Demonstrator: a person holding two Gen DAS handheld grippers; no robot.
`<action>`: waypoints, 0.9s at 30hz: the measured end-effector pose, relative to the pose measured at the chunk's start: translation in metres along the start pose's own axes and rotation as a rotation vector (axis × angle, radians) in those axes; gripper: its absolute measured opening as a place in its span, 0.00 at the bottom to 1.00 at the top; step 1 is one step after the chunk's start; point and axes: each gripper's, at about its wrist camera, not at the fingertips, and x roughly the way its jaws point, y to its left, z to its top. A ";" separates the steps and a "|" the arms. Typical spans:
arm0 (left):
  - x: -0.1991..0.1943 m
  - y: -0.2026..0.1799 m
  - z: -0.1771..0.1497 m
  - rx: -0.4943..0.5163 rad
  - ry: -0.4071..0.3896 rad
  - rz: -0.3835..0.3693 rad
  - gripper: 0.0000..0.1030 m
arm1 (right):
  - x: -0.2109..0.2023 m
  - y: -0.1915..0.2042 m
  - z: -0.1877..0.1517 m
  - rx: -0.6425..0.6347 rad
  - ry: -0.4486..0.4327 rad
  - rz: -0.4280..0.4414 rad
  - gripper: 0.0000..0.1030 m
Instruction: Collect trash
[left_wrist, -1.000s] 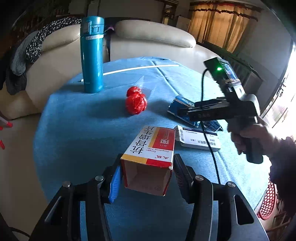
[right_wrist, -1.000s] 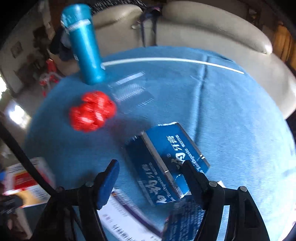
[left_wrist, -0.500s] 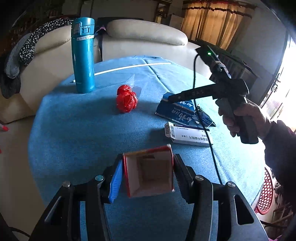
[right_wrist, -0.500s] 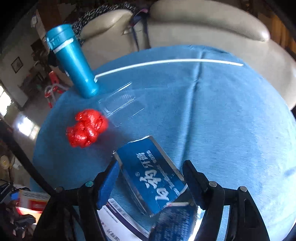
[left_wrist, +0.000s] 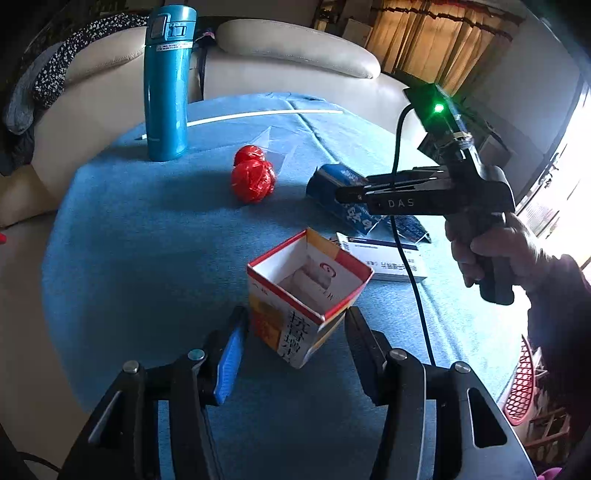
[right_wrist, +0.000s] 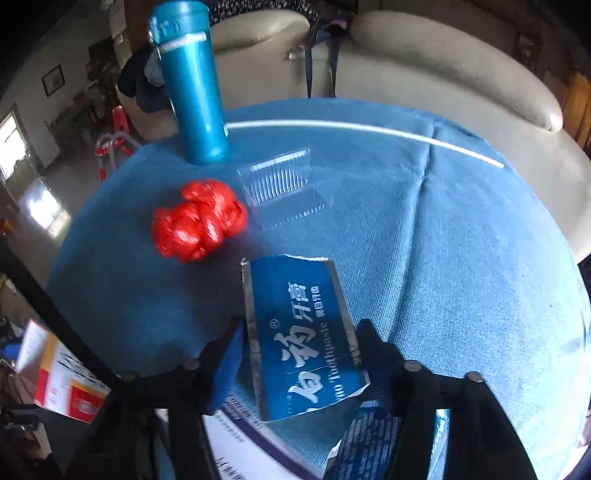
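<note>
My left gripper (left_wrist: 293, 328) is shut on a red, white and orange carton (left_wrist: 306, 295), tilted with its open end facing me, above the blue tablecloth (left_wrist: 147, 229). My right gripper (right_wrist: 299, 343) is shut on a blue toothpaste box (right_wrist: 299, 332) and holds it off the cloth; it also shows in the left wrist view (left_wrist: 343, 194). A crumpled red plastic wad (left_wrist: 253, 177) (right_wrist: 199, 221) lies mid-table. A white medicine box (left_wrist: 384, 256) lies beside the carton. A clear plastic blister (right_wrist: 280, 184) lies past the wad.
A teal thermos (left_wrist: 166, 81) (right_wrist: 194, 81) stands at the far left of the table. A white straw (right_wrist: 362, 138) lies along the far edge. A beige sofa (left_wrist: 295, 48) is behind. A red mesh basket (left_wrist: 524, 380) stands off the table's right edge.
My left gripper has lifted and tipped the carton from lying flat to open end toward me. My right gripper has closed on the toothpaste box and raised it.
</note>
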 end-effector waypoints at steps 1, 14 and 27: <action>0.000 0.000 0.000 -0.001 0.002 -0.003 0.58 | -0.005 0.001 -0.001 0.006 -0.014 -0.004 0.60; 0.003 -0.004 0.000 0.084 -0.068 -0.054 0.68 | -0.109 -0.028 -0.095 0.294 -0.179 0.052 0.60; 0.015 -0.012 0.000 0.149 -0.114 -0.058 0.57 | -0.159 -0.026 -0.190 0.518 -0.233 0.074 0.60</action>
